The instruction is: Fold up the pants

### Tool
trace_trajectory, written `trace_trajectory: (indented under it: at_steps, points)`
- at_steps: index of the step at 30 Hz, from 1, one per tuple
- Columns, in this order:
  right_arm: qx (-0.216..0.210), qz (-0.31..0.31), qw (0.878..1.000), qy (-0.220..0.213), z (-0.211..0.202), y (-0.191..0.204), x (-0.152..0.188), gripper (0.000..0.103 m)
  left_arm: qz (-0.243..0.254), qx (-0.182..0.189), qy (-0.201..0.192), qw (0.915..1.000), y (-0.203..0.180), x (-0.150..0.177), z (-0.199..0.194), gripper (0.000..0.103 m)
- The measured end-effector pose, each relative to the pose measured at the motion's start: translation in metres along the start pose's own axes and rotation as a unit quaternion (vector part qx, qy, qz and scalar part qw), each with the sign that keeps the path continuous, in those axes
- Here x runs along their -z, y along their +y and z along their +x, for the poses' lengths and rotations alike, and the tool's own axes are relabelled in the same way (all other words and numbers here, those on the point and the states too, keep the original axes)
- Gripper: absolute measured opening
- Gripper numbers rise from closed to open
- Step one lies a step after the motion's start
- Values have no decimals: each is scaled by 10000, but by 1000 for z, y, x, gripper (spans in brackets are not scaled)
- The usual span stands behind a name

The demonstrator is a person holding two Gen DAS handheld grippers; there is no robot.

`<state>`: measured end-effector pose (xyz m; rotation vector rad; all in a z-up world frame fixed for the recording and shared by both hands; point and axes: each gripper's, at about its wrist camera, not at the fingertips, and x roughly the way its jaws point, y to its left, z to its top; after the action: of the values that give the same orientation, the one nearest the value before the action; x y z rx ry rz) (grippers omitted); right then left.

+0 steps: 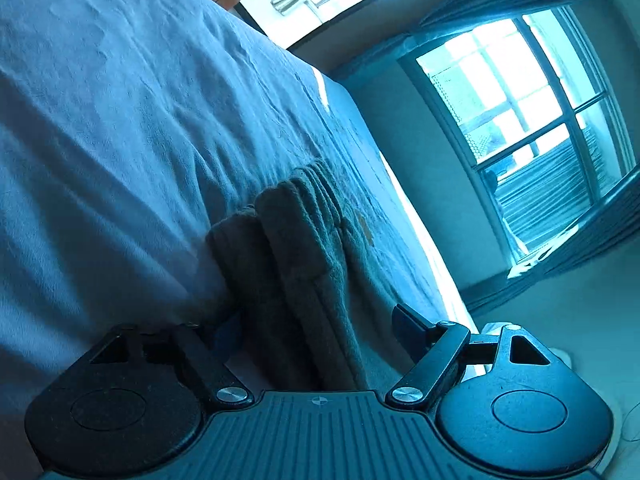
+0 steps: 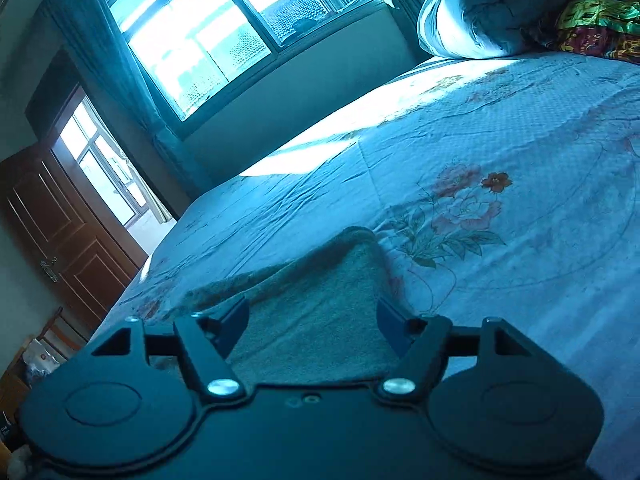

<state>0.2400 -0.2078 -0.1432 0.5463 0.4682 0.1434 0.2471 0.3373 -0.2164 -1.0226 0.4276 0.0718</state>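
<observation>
Both grippers, left [image 1: 316, 332] and right [image 2: 313, 326], you're holding spread wide, gripping nothing, straddling the folded pants [image 1: 296, 248] on the bed [image 2: 520, 160], probably lining up another fold.

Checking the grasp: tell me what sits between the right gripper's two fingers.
In the right wrist view, the right gripper stands open with the folded pants lying between its fingers, on the floral bedsheet.

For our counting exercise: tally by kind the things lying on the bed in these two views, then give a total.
Pants: 1, grey-brown, folded, lying between the open fingers of the right gripper and of the left gripper
Rolled quilt: 1, pale, at the far end
Patterned cloth: 1, multicoloured, beside the quilt
Total: 3
</observation>
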Motion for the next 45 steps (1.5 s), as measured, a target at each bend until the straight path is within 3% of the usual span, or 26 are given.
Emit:
trace_trajectory:
  at_steps: [2,4,5,6,7,13,15,16,17,18,19,21,22,23,24,28,30,34,36,39,41,42,43,44,45]
  points:
    - [70,-147,9999,41,-2,6,3,65,66,215,7,9997,5,-9,11,80]
    - [63,-242,9996,123,2,15,6,65,86,174,7,9998,3,-13,18,80]
    - [-5,-362,9992,149,1,26,10,65,179,100,-5,9998,-1,-13,19,68]
    - [-70,-502,9985,217,5,39,13,65,305,-25,-51,9995,-5,-12,18,47]
    - [-150,-692,9969,348,12,53,17,65,343,-90,-73,9993,-7,-12,15,35]
    - [-602,-2236,9712,559,44,150,59,69,729,206,-309,9966,-23,-12,-22,35]
    - [-752,-2655,9592,609,53,171,73,70,815,197,-244,9962,-26,-15,-24,35]
    - [-623,-2988,9495,724,60,179,82,73,860,169,-217,9959,-28,-17,-25,35]
    - [-80,-3698,9217,1169,79,191,101,73,900,170,-186,9956,-29,-18,-26,35]
    - [116,-4070,9048,1246,88,192,115,75,921,193,-144,9955,-30,-20,-26,35]
    - [151,-4147,9030,1111,87,193,120,76,963,206,-121,9951,-33,-21,-27,35]
    - [28,-3932,9135,1042,75,193,109,70,1188,91,-109,9928,-42,-22,-27,35]
    - [-253,-3648,9280,712,58,190,100,72,1271,68,-101,9918,-47,-23,-28,35]
    - [-499,-3374,9394,353,40,183,91,77,1404,45,-120,9900,-54,-23,-31,35]
    - [-648,-3141,9471,73,23,175,82,89,1541,38,-146,9879,-62,-22,-33,35]
    - [-473,-2252,9729,-221,-4,129,47,90,2083,235,-285,9774,-116,-18,-37,35]
    - [-279,-1392,9896,-237,-9,91,24,88,2455,427,-298,9680,-155,-9,-37,35]
    - [395,-771,9953,-426,-19,37,1,87,3212,853,-132,9431,-236,29,-24,35]
    - [501,-465,9962,-538,-27,11,-5,87,3537,1057,54,9293,-274,58,-13,35]
    - [651,-3,9952,-736,-41,-22,-12,87,3928,1459,577,9061,-326,123,14,35]
    - [736,267,9935,-828,-46,-41,-16,87,4061,1695,1096,8913,-346,168,30,43]
    - [736,465,9923,-876,-48,-52,-18,88,4100,1753,1494,8825,-353,193,41,63]
    - [748,622,9911,-909,-49,-59,-20,88,4112,1678,1614,8813,-353,211,45,88]
    - [758,821,9894,-928,-51,-69,-23,88,4119,1523,1557,8848,-349,225,41,96]
    - [691,950,9888,-924,-52,-74,-25,88,4095,1525,1507,8867,-346,229,37,96]
